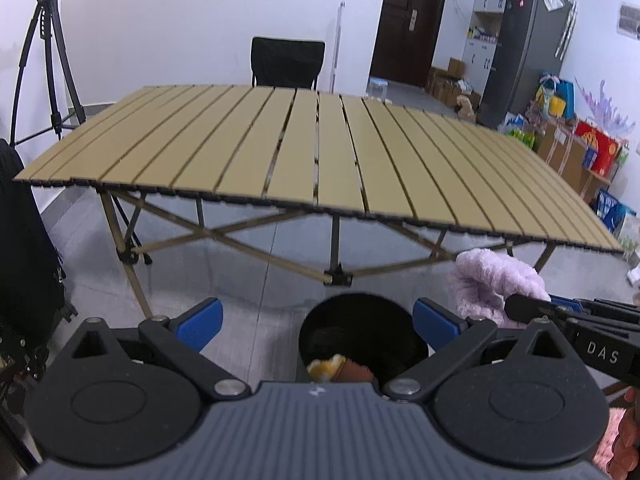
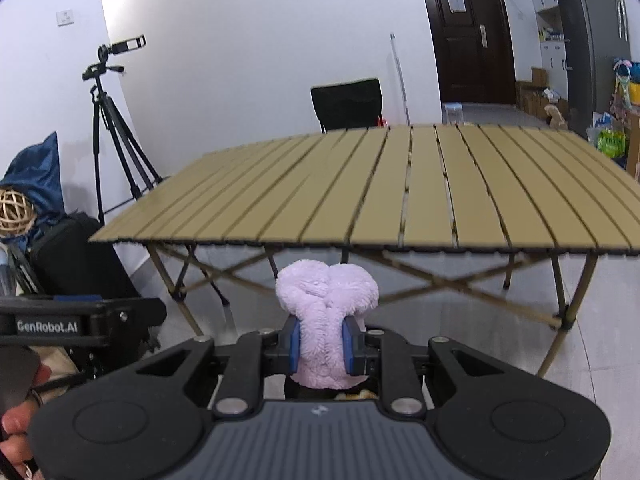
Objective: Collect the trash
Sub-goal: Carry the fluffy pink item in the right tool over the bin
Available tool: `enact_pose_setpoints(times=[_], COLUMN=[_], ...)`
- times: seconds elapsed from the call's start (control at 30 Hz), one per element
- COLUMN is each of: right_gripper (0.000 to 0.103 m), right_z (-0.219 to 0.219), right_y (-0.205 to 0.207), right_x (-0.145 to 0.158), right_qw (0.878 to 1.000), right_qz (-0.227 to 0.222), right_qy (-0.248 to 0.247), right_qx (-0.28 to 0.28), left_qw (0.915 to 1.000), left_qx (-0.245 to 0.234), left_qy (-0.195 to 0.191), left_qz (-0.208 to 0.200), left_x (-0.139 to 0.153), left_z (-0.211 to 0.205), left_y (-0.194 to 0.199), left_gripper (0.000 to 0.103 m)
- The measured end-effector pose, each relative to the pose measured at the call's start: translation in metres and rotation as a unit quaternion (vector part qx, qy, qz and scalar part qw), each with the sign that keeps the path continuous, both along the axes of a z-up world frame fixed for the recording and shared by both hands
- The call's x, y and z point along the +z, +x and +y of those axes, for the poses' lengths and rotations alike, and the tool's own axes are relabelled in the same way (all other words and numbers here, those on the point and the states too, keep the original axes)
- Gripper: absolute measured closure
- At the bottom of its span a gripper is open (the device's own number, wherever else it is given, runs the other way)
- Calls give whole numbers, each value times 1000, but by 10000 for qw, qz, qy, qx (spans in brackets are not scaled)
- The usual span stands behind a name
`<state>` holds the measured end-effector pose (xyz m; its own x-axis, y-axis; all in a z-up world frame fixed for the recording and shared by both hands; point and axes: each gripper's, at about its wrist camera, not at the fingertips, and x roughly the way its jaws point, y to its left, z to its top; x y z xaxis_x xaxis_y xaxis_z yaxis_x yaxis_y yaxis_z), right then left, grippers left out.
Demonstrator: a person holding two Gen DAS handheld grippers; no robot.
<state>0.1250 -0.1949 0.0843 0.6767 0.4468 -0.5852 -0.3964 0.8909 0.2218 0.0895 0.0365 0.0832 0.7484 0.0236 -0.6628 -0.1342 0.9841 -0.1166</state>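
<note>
Right gripper [image 2: 322,345] clamped around fluffy cloth [image 2: 326,300]

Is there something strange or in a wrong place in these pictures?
Yes. The right tongs are shut on a fluffy lilac cloth, soft and clean-looking, an odd thing to collect as trash. It hangs near the black bin, which already holds scraps.

Lilac plush cloth [image 2: 326,320], tan table [image 2: 400,200]

The left tongs [image 1: 318,322] stand wide apart above a black bin [image 1: 362,332] on the floor, scraps lying inside it. Just right, the right tongs [image 1: 520,307] pinch a fluffy lilac cloth [image 1: 492,280]. Beyond stretches the slatted worktop [image 1: 304,148].
</note>
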Motion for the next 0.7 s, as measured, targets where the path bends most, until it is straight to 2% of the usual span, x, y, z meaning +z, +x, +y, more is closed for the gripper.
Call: enact_pose_setpoints(times=[0.27,0.7], right_gripper=[83,84], right_z=[-10,-27], right_y=[-13,-17], right_x=[-48,-132], right_qw=[9989,9932], right_qz=[448,1092], right_qy=[-84,-378], right_qx=[-50,-151], left_qw=[9988,9913], left_qx=[-56,15], left_qy=[110,210], left_qz=[468,1300], left_x=[-36,-106], left_z=[-9,-13], left_y=[-3,10], left_gripper=[0,0])
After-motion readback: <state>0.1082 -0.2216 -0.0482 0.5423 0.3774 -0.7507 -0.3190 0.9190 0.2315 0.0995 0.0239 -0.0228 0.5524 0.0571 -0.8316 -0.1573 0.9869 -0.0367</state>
